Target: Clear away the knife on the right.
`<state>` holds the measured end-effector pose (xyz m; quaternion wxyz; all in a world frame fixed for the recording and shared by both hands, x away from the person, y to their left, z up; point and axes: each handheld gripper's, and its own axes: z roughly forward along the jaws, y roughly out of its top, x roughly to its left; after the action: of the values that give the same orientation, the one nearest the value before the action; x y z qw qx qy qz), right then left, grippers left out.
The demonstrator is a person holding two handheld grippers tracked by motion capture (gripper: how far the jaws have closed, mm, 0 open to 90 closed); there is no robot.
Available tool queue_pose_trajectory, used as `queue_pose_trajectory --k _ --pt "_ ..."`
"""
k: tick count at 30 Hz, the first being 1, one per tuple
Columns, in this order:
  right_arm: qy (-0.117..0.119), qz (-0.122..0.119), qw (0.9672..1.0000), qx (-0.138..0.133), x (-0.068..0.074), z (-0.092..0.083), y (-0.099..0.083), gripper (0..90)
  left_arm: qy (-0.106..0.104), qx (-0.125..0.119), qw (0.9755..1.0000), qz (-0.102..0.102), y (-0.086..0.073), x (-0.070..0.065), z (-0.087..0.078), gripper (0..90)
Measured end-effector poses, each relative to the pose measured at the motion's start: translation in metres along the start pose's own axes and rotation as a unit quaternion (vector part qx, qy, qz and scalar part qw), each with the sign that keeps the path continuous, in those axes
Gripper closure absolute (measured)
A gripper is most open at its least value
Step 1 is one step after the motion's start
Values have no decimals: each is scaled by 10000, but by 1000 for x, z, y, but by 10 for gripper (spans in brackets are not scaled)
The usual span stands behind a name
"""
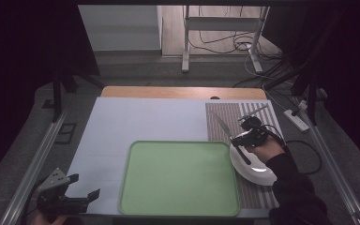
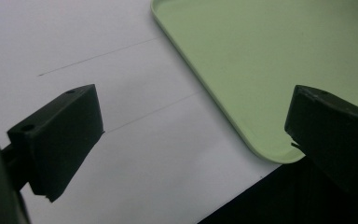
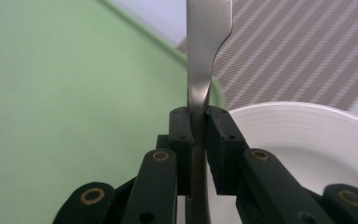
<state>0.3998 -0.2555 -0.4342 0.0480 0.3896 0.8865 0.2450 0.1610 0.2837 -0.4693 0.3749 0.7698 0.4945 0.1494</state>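
My right gripper is shut on a metal table knife and holds it over the near left rim of a white plate. In the right gripper view the pads pinch the knife at its neck, and the blade runs up and away past the plate. A large green tray lies in the middle of the table. My left gripper hovers at the near left corner, open and with nothing in it. Its jaws stand wide apart over the white surface beside the tray's corner.
The plate rests on a striped brown placemat at the table's right side. A fork lies at the placemat's far end. A white sheet covers the rest of the table. Cables and a stand's legs are on the floor beyond.
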Motion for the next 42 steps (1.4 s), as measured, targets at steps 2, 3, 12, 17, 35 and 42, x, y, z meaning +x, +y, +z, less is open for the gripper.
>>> queue_pose_trajectory --k 2,3,12,17,35,42 --pt "62 -60 10000 41 8 2 0 811 0 2 10000 -1 0 0 0 40" --pt "106 -77 9999 70 11 3 0 812 0 1 10000 0 0 0 0 40" --pt "386 -454 9980 201 51 12 2 811 2 13 10000 10 0 0 0 40" --pt "559 -649 9952 465 73 28 0 812 8 15 10000 16 0 0 0 40" --pt "963 -1441 9832 570 101 64 -4 900 26 41 10000 23 1 -1 1 39" --pt "874 -2149 9714 498 134 99 17 900 26 46 10000 16 0 0 1 39"
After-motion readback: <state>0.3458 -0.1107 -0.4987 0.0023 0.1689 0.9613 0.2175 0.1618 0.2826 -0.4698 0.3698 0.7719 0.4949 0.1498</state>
